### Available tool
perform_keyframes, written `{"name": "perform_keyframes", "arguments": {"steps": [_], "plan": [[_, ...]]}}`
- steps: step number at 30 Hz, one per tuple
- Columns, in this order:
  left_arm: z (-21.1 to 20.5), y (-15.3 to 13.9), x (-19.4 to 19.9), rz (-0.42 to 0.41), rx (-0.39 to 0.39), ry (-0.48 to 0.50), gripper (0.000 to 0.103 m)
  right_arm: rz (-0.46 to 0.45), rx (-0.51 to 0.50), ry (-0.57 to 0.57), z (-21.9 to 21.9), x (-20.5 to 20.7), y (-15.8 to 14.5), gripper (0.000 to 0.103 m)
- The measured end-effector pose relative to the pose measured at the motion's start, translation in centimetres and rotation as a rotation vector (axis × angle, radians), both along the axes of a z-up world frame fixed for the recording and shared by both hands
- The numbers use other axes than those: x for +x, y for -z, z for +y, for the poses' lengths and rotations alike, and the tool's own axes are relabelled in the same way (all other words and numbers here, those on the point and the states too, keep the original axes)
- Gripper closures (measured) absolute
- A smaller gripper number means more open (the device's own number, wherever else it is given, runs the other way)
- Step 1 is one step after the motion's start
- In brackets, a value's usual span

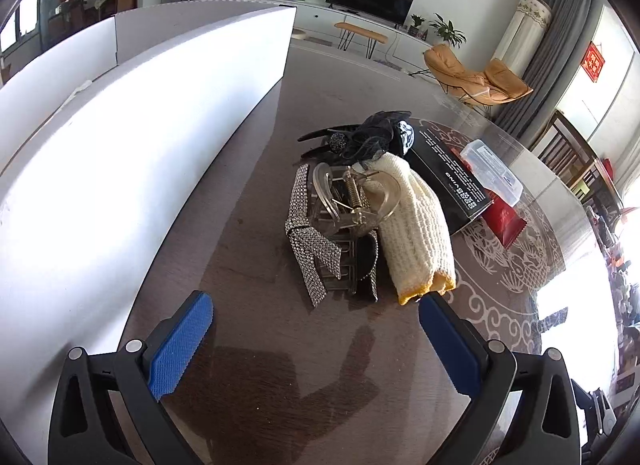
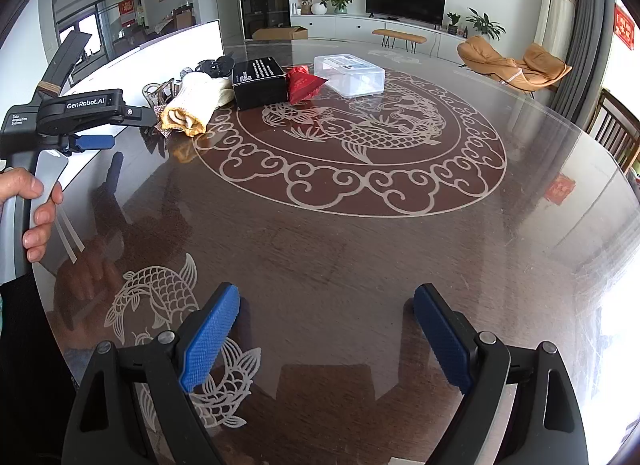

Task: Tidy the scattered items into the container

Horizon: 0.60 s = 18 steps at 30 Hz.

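Left claw (image 1: 316,329), jaws spread and empty, nears the cream cloth (image 1: 412,233); its hair clips (image 1: 344,201) may snag together.

black claws (image 1: 316,339) (blue ribbed pads (image 1: 180,345))

The white container (image 1: 140,137) runs past the frame's left edge, its inside hidden.
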State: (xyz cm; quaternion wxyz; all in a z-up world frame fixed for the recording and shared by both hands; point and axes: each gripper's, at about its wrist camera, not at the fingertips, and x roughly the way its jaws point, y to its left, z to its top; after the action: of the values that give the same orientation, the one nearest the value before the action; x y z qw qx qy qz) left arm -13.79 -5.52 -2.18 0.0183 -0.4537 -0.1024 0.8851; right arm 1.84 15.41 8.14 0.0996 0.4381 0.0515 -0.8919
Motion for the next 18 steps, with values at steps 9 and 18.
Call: {"name": "perform_keyframes", "arguments": {"steps": [9, 18], "plan": [[4.3, 0.2, -6.1, -0.001, -0.015, 0.13, 0.0, 0.001, 0.0, 0.0, 0.0, 0.0, 0.0, 0.013], [5.4, -1.4, -1.8, 0.013, 0.122, 0.258, 0.007, 0.002, 0.001, 0.002, -0.1, 0.0, 0.0, 0.013]]}}
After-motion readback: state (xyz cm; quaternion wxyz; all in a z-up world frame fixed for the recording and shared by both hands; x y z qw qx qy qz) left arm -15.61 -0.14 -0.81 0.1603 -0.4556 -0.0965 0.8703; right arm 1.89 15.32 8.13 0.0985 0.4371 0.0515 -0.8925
